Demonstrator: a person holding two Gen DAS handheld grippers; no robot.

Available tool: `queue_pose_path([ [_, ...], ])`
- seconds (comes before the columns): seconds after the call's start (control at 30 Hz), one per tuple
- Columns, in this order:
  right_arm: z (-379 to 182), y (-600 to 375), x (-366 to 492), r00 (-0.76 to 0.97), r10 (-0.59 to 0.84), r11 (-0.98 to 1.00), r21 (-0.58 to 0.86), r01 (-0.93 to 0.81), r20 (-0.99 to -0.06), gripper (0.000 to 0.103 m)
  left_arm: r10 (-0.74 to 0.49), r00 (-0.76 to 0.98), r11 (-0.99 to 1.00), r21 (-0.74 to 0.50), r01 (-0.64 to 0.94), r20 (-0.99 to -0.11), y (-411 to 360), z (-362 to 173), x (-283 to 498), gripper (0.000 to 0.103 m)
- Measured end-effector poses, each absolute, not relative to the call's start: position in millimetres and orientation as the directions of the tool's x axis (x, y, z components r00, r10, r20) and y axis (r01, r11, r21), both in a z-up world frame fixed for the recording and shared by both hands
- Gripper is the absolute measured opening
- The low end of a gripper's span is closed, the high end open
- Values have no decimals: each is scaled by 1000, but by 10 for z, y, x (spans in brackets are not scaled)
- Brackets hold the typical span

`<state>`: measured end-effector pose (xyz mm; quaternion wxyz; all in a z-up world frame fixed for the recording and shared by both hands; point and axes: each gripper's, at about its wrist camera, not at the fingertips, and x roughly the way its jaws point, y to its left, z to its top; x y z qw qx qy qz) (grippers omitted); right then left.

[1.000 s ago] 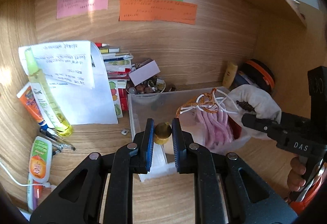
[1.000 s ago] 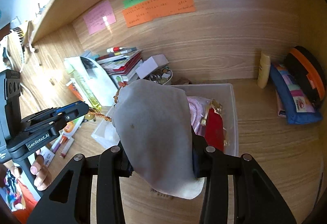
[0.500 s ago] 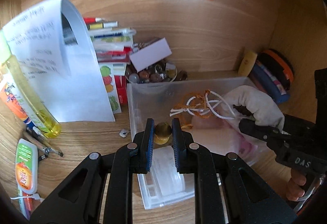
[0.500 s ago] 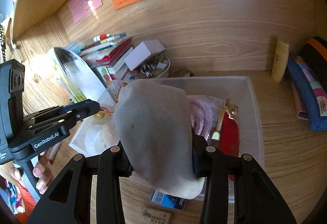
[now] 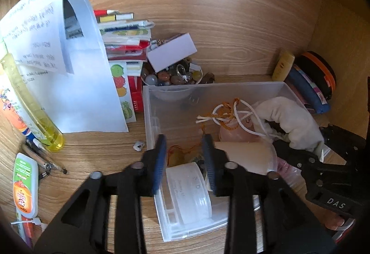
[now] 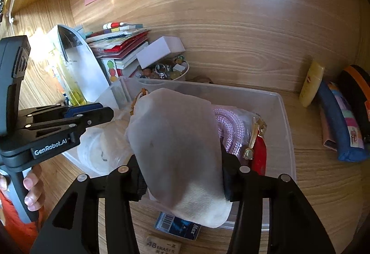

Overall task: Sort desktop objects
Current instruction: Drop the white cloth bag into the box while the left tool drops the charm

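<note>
My left gripper (image 5: pixel 183 149) is spread wide over the near-left corner of the clear plastic bin (image 5: pixel 148 115), with nothing between its fingers; a small brass-coloured charm on an orange cord (image 5: pixel 175 158) lies in the bin just under the gap, so I judge that piece as dropped off. My right gripper (image 6: pixel 182 175) is pinching a cream cloth pouch (image 6: pixel 175 145) and holds it above the bin's near edge, its white drawstrings (image 5: pixel 227 115) trailing inside.

Already in the bin: a round clear lid or tub (image 5: pixel 188 186), a pink braided cord in a bag (image 6: pixel 231 129) and a red item with gold clips (image 6: pixel 259 154). So part of the sorting looks done.

Much is left, as I read it. On the tabletop's left side lie a yellow bottle (image 5: pixel 30 105), an orange-and-white tube (image 5: pixel 23 186), pens (image 5: pixel 44 161) and a tiny white scrap (image 5: pixel 139 145). At the back stand a book stack (image 5: pixel 124 45) and a bowl of beads (image 5: pixel 172 75). Near the front edge sit an eraser (image 6: pixel 163 246) and a blue packet (image 6: pixel 178 226); at the right, a yellow tube (image 6: pixel 311 85) and a blue pencil case (image 6: pixel 340 129). The pouch goes in next, I expect.
</note>
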<state>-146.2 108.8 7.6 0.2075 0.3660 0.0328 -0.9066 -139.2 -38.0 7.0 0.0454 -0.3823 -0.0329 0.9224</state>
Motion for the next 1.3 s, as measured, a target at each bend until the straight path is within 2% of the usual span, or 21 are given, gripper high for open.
queue_pose_path([
  [0.03, 80, 1088, -1460, -644, -350, -912, 89, 401, -680, 49, 113, -706, -993, -95, -65, -700, -371, 84, -1379, 38],
  [0.27, 180, 1106, -1370, -654, -346, -914, 84, 397, -673, 80, 145, -733, -989, -125, -82, -665, -345, 216, -1220, 62],
  [0.3, 196, 1115, -1344, -646, -360, -909, 99, 404, -673, 83, 147, -733, -988, -129, -82, -665, -344, 221, -1205, 62],
  [0.53, 262, 1180, -1152, -651, -356, -915, 106, 390, -670, 84, 171, -734, -983, -159, -87, -657, -358, 283, -948, 62],
  [0.93, 167, 1384, -801, -656, -309, -934, 89, 347, -689, 84, 139, -734, -990, -82, -113, -664, -223, 234, -452, 72],
  [1.3, -359, 1320, -898, -516, -330, -929, 177, 325, -791, 83, 123, -681, -992, -69, -106, -722, -309, -71, -288, 73],
])
